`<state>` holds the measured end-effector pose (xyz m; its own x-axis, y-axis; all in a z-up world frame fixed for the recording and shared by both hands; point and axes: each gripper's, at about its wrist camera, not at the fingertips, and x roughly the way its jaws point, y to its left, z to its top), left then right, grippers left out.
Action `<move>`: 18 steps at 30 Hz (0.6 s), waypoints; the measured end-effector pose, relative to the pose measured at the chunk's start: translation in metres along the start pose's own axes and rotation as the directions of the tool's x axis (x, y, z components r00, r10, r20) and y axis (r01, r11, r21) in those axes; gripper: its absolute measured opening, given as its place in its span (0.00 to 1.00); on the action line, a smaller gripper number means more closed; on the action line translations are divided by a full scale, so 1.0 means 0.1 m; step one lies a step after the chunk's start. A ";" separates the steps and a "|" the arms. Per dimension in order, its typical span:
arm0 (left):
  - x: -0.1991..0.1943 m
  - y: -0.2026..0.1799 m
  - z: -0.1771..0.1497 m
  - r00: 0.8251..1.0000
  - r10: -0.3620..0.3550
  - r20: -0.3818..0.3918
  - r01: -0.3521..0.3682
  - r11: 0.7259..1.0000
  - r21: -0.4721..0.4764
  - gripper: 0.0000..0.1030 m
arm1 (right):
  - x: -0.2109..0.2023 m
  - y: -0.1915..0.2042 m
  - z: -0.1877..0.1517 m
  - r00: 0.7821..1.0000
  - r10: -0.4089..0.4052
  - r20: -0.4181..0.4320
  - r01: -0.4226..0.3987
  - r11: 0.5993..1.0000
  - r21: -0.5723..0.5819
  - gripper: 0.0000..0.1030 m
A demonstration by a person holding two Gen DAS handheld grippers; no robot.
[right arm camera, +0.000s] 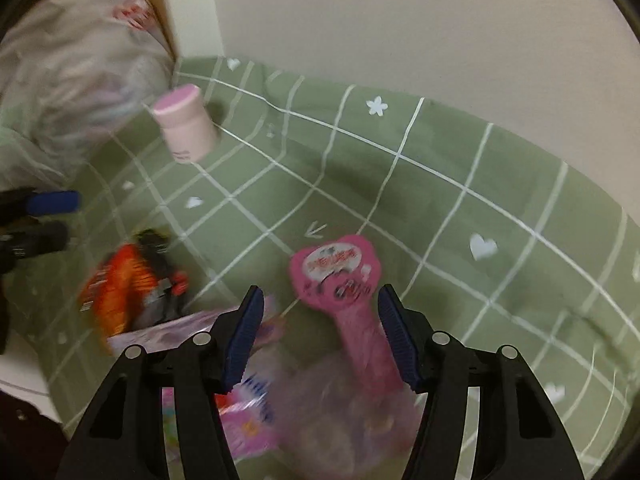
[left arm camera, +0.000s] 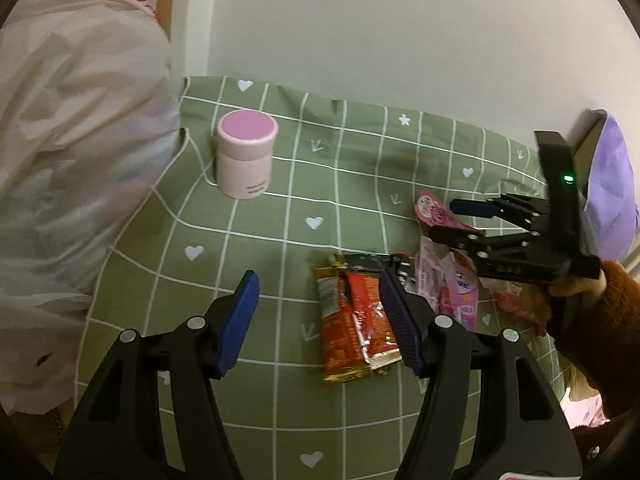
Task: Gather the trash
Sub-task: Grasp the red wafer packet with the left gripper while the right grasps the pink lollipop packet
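Trash lies on a green checked cloth (left arm camera: 280, 208). In the left wrist view, red and orange snack wrappers (left arm camera: 356, 320) lie beside the right finger of my left gripper (left arm camera: 320, 320), which is open and holds nothing. Pink wrappers (left arm camera: 452, 288) lie just right of them. My right gripper (left arm camera: 446, 222) hovers open over a pink paw-shaped packet (left arm camera: 430, 206). In the blurred right wrist view, that paw-shaped packet (right arm camera: 340, 276) lies on the cloth between the fingers of my right gripper (right arm camera: 320, 308), and the pads stand clear of it. The orange wrappers (right arm camera: 120, 280) are to its left.
A white plastic bag (left arm camera: 80, 140) bulges at the left edge of the cloth, with a pink lidded jar (left arm camera: 246, 152) upright next to it. A purple object (left arm camera: 608, 184) sits at far right. A hand in an orange-brown sleeve (left arm camera: 600, 320) holds the right gripper. A pale wall stands behind.
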<state>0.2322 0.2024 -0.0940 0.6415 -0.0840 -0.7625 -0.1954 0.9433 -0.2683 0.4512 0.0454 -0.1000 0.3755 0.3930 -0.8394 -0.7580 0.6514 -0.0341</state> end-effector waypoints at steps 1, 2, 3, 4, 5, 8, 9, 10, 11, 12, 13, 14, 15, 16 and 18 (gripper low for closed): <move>0.01 0.02 0.01 1.000 0.000 -0.003 0.000 1.000 0.000 0.57 | 0.06 -0.02 0.03 1.000 0.000 -0.009 0.000 1.000 0.001 0.51; 0.01 0.02 0.01 1.000 0.000 -0.005 0.001 1.000 0.001 0.57 | 0.10 -0.04 0.05 1.000 0.007 -0.014 -0.007 1.000 0.006 0.45; 0.01 0.02 0.01 1.000 -0.002 -0.006 0.002 1.000 0.004 0.57 | 0.12 -0.06 0.06 1.000 0.016 -0.021 -0.016 1.000 0.014 0.44; 0.01 0.02 0.00 1.000 -0.005 -0.007 0.005 1.000 0.006 0.57 | 0.11 -0.07 0.07 0.999 0.039 -0.014 -0.038 0.999 0.024 0.43; 0.02 0.02 0.00 1.000 -0.010 -0.010 0.010 1.000 0.008 0.57 | 0.07 -0.07 0.08 0.999 0.055 0.000 -0.054 0.998 0.032 0.43; 0.06 0.00 -0.03 0.999 -0.028 -0.029 0.029 1.000 0.008 0.57 | -0.12 -0.08 0.05 0.999 0.028 0.041 -0.031 0.998 0.058 0.43; 0.09 -0.01 -0.03 0.998 -0.041 -0.041 0.041 0.999 0.005 0.57 | -0.21 -0.09 0.03 0.998 0.016 0.057 -0.021 0.996 0.081 0.43; 0.10 -0.01 -0.03 0.997 -0.052 -0.049 0.052 0.999 0.003 0.57 | -0.27 -0.11 0.02 0.998 0.007 0.069 -0.014 0.995 0.101 0.43; 0.14 -0.02 -0.03 0.996 -0.069 -0.062 0.069 0.998 -0.004 0.57 | -0.39 -0.13 -0.02 0.996 -0.007 0.088 -0.004 0.991 0.131 0.43; 0.17 -0.03 -0.02 0.993 -0.090 -0.076 0.089 0.996 -0.013 0.57 | -0.49 -0.14 -0.07 0.994 -0.021 0.104 0.004 0.987 0.160 0.43; 0.21 -0.04 -0.01 0.990 -0.106 -0.090 0.105 0.994 -0.023 0.57 | -0.55 -0.16 -0.10 0.993 -0.027 0.114 0.006 0.984 0.179 0.43; 0.24 -0.06 -0.01 0.988 -0.118 -0.102 0.115 0.993 -0.031 0.57 | -0.62 -0.17 -0.15 0.992 -0.031 0.124 0.006 0.980 0.199 0.43; 0.28 -0.08 0.00 0.985 -0.130 -0.114 0.126 0.991 -0.041 0.57 | -0.72 -0.18 -0.23 0.990 -0.036 0.135 0.004 0.974 0.226 0.43; 0.32 -0.09 0.01 0.983 -0.137 -0.125 0.132 0.990 -0.051 0.57 | -0.78 -0.19 -0.27 0.989 -0.040 0.139 0.006 0.972 0.237 0.43; 0.39 -0.12 0.04 0.986 -0.103 -0.132 0.096 0.994 -0.057 0.57 | -0.89 -0.21 -0.38 0.988 -0.054 0.145 0.015 0.966 0.257 0.43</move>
<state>0.2625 0.1893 -0.1186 0.5547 -0.2220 -0.8019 -0.1752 0.9110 -0.3734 0.4132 -0.0275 -0.0446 0.4896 0.4472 -0.7485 -0.5895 0.8023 0.0937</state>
